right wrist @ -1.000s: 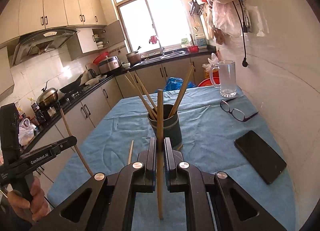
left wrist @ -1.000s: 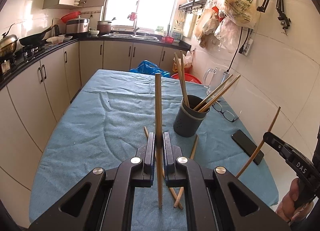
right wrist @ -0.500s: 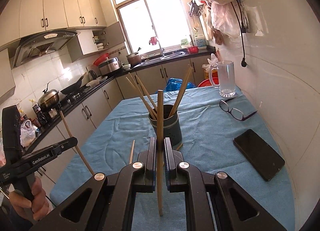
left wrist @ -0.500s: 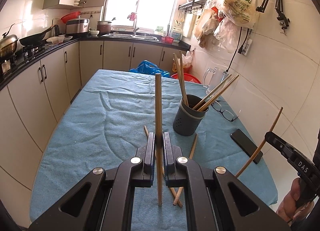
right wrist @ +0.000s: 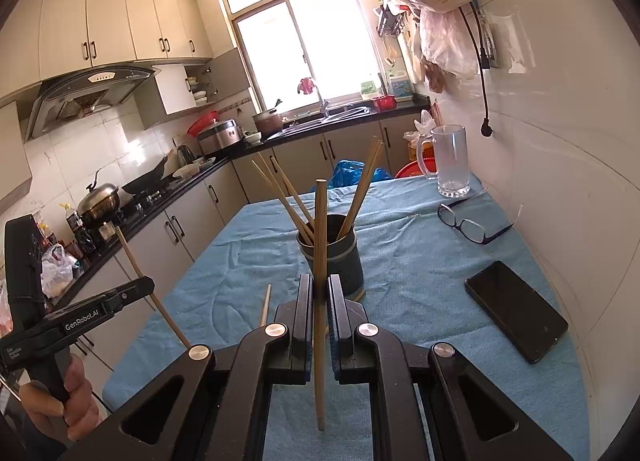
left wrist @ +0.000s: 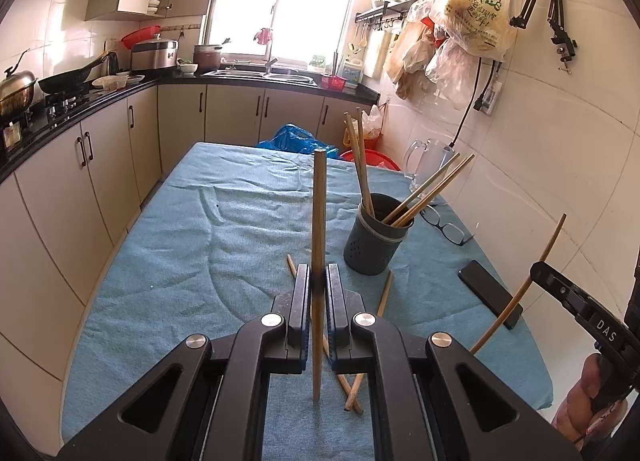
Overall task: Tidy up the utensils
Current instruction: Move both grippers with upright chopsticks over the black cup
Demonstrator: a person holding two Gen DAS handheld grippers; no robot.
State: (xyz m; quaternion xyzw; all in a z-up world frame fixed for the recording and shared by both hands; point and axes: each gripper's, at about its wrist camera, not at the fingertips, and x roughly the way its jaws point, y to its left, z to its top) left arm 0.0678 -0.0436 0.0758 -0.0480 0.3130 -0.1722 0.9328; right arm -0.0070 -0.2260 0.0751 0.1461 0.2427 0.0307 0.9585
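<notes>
You are holding 1 wooden chopstick in each gripper above the table (left wrist: 168, 261), which is covered in a blue cloth. Your left gripper (left wrist: 318, 277) is clamping narrow on its chopstick (left wrist: 319, 221), which is standing nearly upright between the pads, its upper end rising past the fingers and its lower end hanging below them. Your right gripper (right wrist: 319, 289) is pinching the other chopstick (right wrist: 320, 229) the same way, close to upright, with the stick crossing in front of the holder in that view.

The dark grey utensil holder (left wrist: 374, 241) is standing upright on the cloth, toward the wall side of the table. It is already carrying 4 chopsticks: 2 leaning one way (left wrist: 362, 165) and 2 leaning the other (left wrist: 434, 189). More loose chopsticks (left wrist: 352, 381) are lying on the cloth just in front of the holder, crossing each other near your left gripper; how many, you cannot tell, as the fingers are covering part of them.

A black phone (right wrist: 516, 309) is lying flat near the wall edge, well apart from the holder. A pair of glasses (right wrist: 468, 225) is resting between the phone and a glass mug (right wrist: 450, 161) at the far corner.
</notes>
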